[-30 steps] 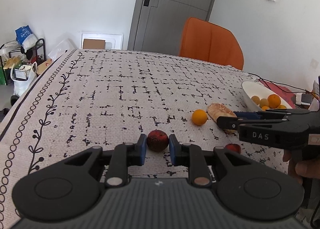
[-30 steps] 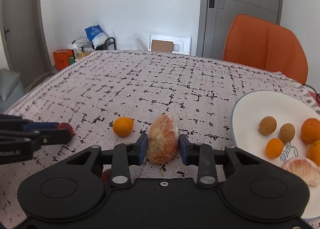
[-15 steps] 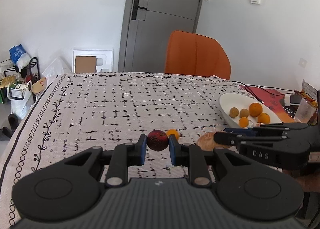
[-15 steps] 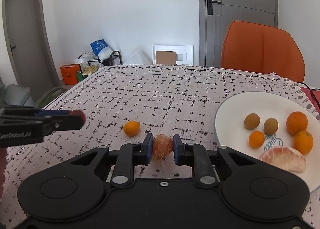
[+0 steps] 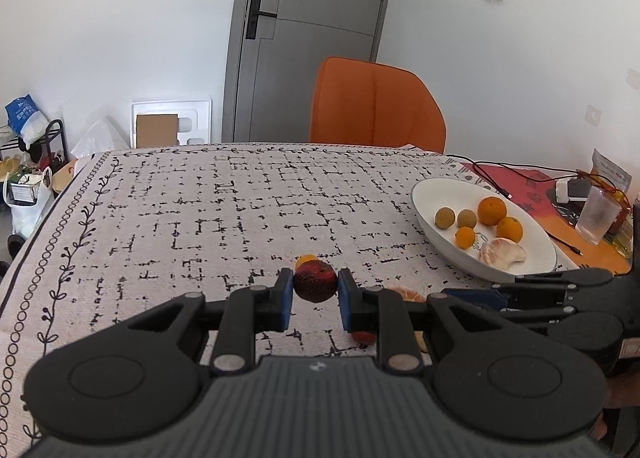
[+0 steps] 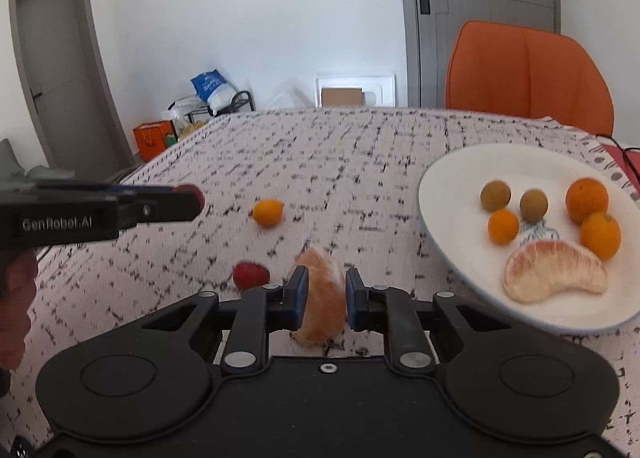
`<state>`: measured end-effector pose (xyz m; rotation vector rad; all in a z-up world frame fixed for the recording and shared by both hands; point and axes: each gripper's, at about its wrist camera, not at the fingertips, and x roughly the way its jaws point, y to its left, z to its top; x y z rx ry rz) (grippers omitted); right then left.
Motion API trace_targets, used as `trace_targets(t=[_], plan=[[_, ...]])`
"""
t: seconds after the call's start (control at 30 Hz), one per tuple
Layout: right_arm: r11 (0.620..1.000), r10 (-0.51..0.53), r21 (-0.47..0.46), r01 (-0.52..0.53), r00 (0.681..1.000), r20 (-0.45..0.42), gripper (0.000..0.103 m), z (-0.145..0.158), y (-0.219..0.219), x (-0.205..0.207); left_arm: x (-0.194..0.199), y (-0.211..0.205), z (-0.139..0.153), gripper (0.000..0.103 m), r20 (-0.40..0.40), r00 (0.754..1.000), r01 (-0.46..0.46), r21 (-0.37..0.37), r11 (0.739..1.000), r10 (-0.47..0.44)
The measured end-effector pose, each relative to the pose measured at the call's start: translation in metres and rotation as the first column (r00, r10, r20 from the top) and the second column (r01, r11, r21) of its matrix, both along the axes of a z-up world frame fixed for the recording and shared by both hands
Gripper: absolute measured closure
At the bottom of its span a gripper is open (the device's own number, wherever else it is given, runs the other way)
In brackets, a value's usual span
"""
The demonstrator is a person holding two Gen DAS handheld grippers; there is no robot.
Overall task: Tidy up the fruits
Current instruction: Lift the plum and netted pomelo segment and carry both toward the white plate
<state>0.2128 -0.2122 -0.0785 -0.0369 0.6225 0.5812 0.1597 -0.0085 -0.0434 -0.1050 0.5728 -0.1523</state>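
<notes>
The right gripper (image 6: pixel 326 292), its jaws having just eased slightly, clamps a peeled citrus segment (image 6: pixel 322 300) whose long axis points away. The white plate (image 6: pixel 448 186) lies ahead to its right, nearer this hand. Farther left of the plate, the left gripper (image 5: pixel 314 292) pinches a dark red fruit (image 5: pixel 315 281).

A dark red, speckled round fruit (image 5: pixel 315 281) sits pinched between blue pads, raised off the patterned cloth, while a peeled pomelo segment (image 6: pixel 323 298), pale orange-pink and standing on edge, is squeezed between another pair of blue pads. A small orange (image 6: pixel 268 212) and a red strawberry-like fruit (image 6: pixel 250 276) lie loose on the cloth, well apart from each other. The white bowl (image 6: pixel 448 178) holds two brownish round fruits, three oranges and a curved peeled pomelo segment lying flat.
</notes>
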Motion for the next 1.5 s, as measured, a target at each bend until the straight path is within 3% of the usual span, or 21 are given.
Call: trace_targets(t=[0.17,0.23,0.37,0.43,0.5,0.97,1.5], plan=[[1.0,-0.001,-0.008,0.001,1.0,-0.01,0.061,-0.006,0.003,0.001,0.0,0.002,-0.004,0.081,-0.01,1.0,-0.002,0.0,1.0,0.002],[1.0,0.002,-0.01,-0.002,1.0,-0.011,0.06,-0.008,0.007,0.001,0.0,0.004,-0.004,0.081,-0.013,1.0,-0.004,0.0,1.0,0.004],[0.999,0.019,-0.033,-0.019,1.0,-0.008,0.061,-0.013,0.016,0.003,-0.002,0.01,-0.005,0.081,-0.016,1.0,-0.012,-0.006,1.0,0.012],[0.997,0.013,-0.074,-0.011,1.0,0.022,0.071,-0.014,0.021,0.0,-0.002,0.011,-0.005,0.081,-0.016,1.0,-0.011,-0.009,1.0,0.011],[0.996,0.008,-0.092,-0.005,1.0,0.026,0.072,-0.012,0.024,0.001,-0.002,0.011,-0.005,0.081,-0.015,1.0,-0.009,-0.014,1.0,0.009],[0.998,-0.06,0.008,0.059,0.994,0.087,0.073,0.013,-0.008,0.001,0.006,-0.012,0.003,0.081,0.007,0.999,0.038,-0.001,0.999,-0.038],[0.98,-0.19,0.075,0.182,0.976,0.103,0.073,0.015,-0.056,0.01,0.026,-0.058,0.016,0.081,0.043,0.99,0.134,0.034,0.99,-0.136]])
